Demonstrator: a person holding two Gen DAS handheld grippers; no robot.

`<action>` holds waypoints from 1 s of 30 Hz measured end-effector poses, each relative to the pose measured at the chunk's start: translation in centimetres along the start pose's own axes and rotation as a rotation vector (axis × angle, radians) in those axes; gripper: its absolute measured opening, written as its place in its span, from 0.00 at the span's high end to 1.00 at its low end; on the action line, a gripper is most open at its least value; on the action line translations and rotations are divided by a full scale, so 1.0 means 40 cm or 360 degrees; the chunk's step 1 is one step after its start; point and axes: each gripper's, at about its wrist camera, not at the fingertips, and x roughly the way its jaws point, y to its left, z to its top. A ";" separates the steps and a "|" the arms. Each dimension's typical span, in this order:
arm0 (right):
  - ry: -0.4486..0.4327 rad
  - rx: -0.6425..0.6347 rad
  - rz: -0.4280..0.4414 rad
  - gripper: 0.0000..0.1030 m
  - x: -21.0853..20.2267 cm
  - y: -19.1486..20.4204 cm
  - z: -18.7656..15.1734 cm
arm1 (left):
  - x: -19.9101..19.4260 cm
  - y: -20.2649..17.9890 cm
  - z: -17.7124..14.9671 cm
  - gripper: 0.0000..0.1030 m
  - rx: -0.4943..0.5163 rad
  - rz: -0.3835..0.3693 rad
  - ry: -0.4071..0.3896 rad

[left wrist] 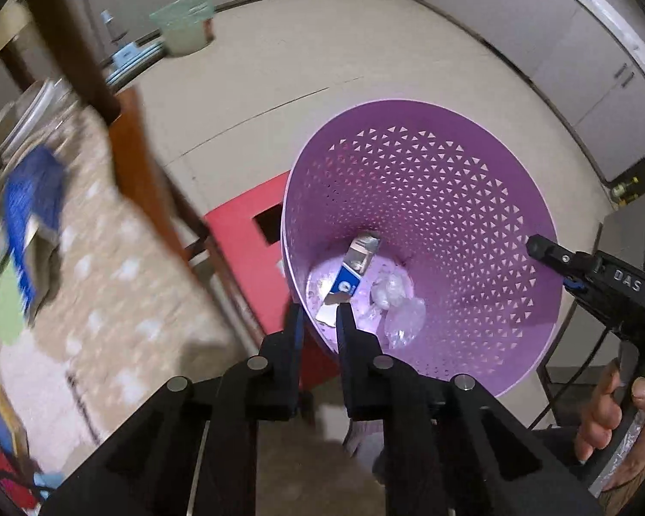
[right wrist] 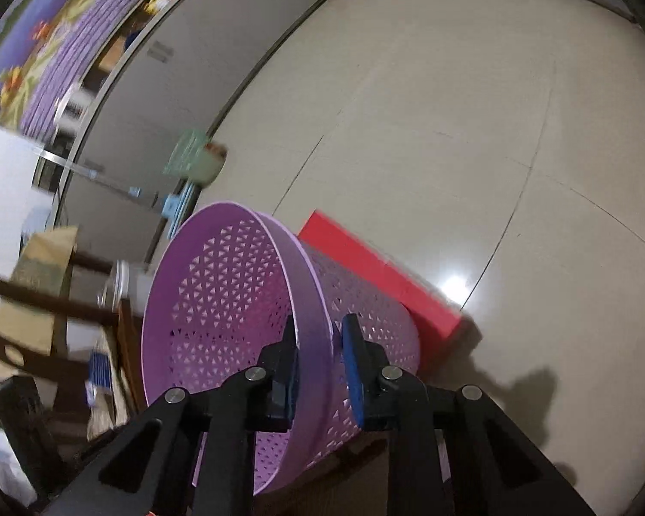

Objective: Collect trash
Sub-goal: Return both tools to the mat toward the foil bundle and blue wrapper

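A purple perforated bin (left wrist: 451, 198) is held tilted above the floor. Inside lie a blue and silver carton (left wrist: 354, 268) and crumpled clear plastic (left wrist: 402, 316). My left gripper (left wrist: 320, 320) straddles the bin's near rim, one finger outside and one inside, closed on the wall. My right gripper (right wrist: 318, 344) is closed on the bin's rim (right wrist: 314, 335) on the opposite side; it shows in the left wrist view (left wrist: 550, 253) at the bin's right edge.
A red stool (left wrist: 245, 232) stands under the bin; it also shows in the right wrist view (right wrist: 374, 271). A table with a patterned cloth (left wrist: 107, 284) and blue items is at left. Tiled floor (right wrist: 494, 129) spreads beyond.
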 end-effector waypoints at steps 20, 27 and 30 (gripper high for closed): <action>-0.0371 -0.0338 -0.0214 0.37 -0.091 0.185 -0.034 | -0.307 0.004 -0.182 0.39 0.0110 -0.0014 -0.0377; -0.0467 -0.0498 -0.0059 0.36 -0.084 0.328 -0.086 | -0.360 0.190 -0.258 0.39 -0.0042 0.0127 -0.0380; -0.0454 -0.0594 0.0016 0.34 -0.063 0.395 -0.125 | -0.399 0.311 -0.270 0.39 -0.0178 0.0229 -0.0412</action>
